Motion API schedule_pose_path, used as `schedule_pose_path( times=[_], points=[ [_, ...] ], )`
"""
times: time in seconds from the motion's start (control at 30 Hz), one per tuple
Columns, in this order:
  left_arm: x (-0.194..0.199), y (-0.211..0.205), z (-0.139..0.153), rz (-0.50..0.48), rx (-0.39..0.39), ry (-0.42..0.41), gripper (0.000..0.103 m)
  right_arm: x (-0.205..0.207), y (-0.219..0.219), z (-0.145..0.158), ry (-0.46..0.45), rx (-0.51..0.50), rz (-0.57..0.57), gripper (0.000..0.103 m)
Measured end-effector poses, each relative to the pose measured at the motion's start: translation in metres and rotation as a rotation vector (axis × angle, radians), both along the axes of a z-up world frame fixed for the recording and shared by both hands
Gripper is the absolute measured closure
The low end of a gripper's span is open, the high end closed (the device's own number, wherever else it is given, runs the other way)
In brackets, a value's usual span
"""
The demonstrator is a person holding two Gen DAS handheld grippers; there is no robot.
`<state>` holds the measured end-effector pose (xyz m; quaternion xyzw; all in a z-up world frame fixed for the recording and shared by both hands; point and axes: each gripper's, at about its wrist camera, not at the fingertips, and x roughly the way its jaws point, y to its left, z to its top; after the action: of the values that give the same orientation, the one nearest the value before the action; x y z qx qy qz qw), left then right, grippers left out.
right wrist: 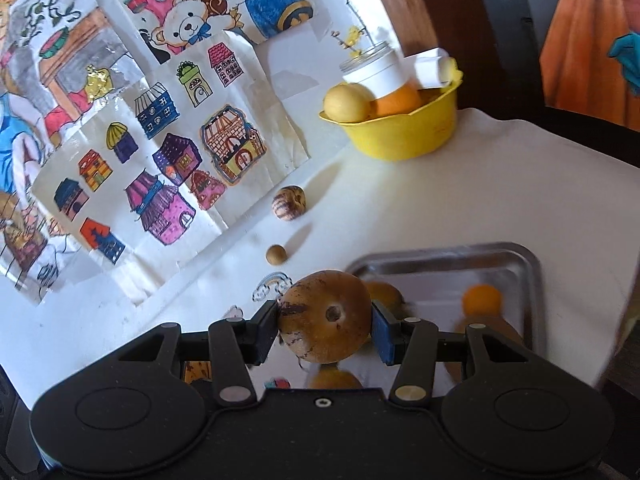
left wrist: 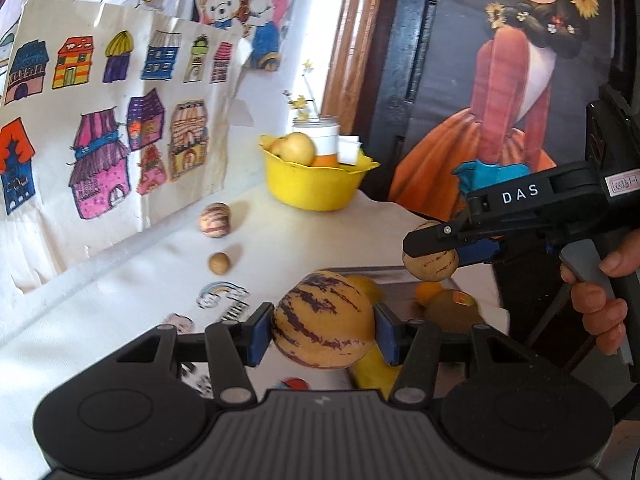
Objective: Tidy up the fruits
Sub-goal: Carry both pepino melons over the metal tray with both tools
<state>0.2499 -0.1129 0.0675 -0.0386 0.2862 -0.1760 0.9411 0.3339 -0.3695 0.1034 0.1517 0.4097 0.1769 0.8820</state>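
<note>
Crosswise, striped melon point(left wrist: 324, 320) (stem perhaps rightward)

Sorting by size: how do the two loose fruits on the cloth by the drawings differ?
The striped fruit is bigger, cream with purple stripes; the small round fruit is plain tan. The striped fruit lies nearer the yellow bowl, the small round fruit nearer the metal tray. Both are untouched.
</note>
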Motion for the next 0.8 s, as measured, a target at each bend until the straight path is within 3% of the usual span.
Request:
schedule_pose_path(
  times=[0.33, 0.8],
  points=[
    [-0.037, -0.029, -0.009, -0.054, -0.044, 0.026, 0.046, -0.050, -0.031, -0.002, -0.031, -0.052, 0.000, 0.052],
    [-0.075, -0.053, -0.045, -0.121, -0.053, 0.125, 0.046, -0.081, -0.053, -0.045, -0.030, -0.081, 0.029, 0.052]
  ],
)
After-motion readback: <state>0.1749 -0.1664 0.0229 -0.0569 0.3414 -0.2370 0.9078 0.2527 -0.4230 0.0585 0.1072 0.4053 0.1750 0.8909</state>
